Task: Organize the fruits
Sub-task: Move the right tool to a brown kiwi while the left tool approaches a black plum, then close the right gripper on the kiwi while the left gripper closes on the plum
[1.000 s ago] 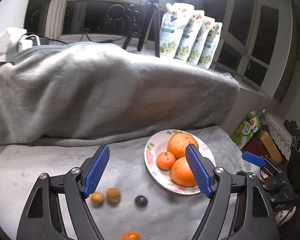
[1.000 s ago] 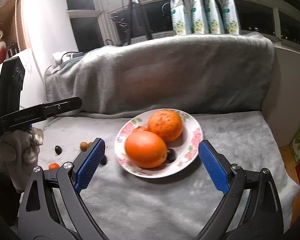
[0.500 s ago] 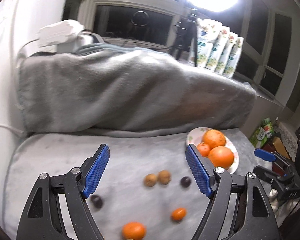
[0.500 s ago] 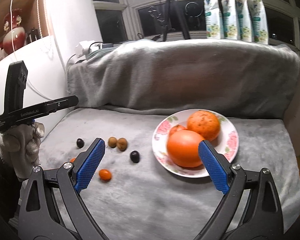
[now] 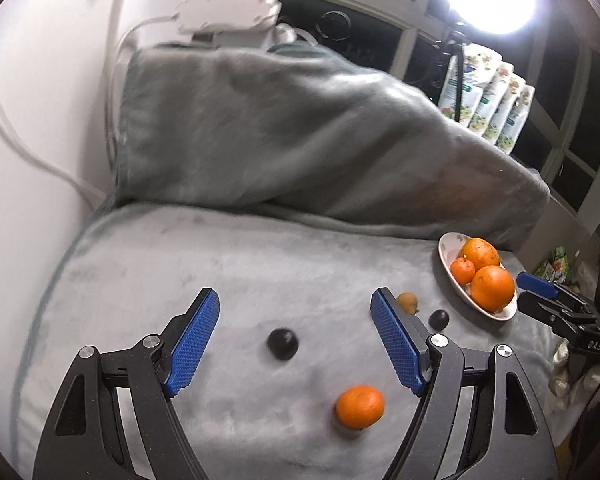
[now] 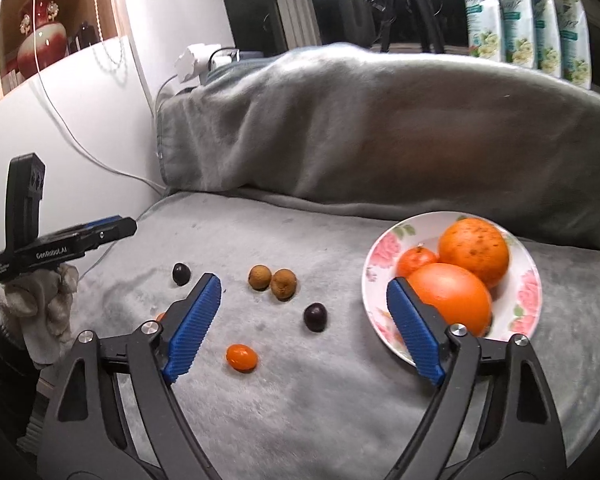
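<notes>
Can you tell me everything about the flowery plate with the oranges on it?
The plate is round, white and shiny, like china, with pink roses and green leaves painted around its rim. It sits flat on the grey blanket, at the right end. Three orange fruits rest on it: two big oranges and a smaller tangerine tucked beside them. Nothing grips the plate.

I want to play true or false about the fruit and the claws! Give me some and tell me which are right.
1. Three orange fruits sit on the flowered plate. True.
2. The left claw is squeezing a fruit. False: it is open and holds nothing.
3. Two brown fruits lie side by side on the grey blanket. True.
4. The plate is empty. False: it holds fruit.
5. The right claw holds nothing. True.
</notes>
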The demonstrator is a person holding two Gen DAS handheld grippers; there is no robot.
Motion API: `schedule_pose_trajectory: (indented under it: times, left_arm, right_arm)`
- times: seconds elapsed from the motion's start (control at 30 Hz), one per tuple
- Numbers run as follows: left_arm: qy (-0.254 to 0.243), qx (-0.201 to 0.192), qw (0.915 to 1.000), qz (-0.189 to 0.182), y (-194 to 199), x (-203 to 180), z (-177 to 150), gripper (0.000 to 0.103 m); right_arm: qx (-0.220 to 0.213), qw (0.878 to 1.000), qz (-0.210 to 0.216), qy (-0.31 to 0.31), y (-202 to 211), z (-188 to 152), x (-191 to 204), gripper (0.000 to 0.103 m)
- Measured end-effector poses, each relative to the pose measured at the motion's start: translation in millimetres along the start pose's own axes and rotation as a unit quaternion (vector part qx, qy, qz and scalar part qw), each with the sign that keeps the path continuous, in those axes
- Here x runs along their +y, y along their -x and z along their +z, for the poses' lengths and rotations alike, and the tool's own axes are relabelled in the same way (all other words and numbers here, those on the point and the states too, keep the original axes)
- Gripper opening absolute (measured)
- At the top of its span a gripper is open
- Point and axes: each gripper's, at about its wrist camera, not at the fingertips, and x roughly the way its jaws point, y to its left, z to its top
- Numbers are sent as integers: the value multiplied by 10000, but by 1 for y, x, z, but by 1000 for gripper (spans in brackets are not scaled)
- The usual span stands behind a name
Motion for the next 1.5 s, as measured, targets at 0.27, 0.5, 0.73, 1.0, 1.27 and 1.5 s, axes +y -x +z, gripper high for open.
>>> schedule_pose_trajectory:
  times: [0.27,0.5,0.73,1.0,1.27,1.5]
  left_arm:
    - [42,358,9993,-61,-20,7,-19,65]
    - [-42,553,9984,-100,-32,7,-25,49]
    - [-80,665,9977,-34,-40,12,-28,43]
    - [-117,762,9970,-2,-49,15,-31,39]
    - [-248,894,9957,-51,-60,10,-30,36]
    - [-374,1053,9937,6,-72,5,-31,29]
  right_arm:
    - [509,9976,140,441,-43,2,19,55]
    - [839,9939,90,712,-80,-1,30,40]
    - [1003,9906,-94,924,-106,-1,29,36]
    - [1154,9883,-125,986,-122,0,28,33]
    - [1273,9869,-52,993,-134,1,29,33]
    - [1312,9861,-13,1024,-137,-1,31,29]
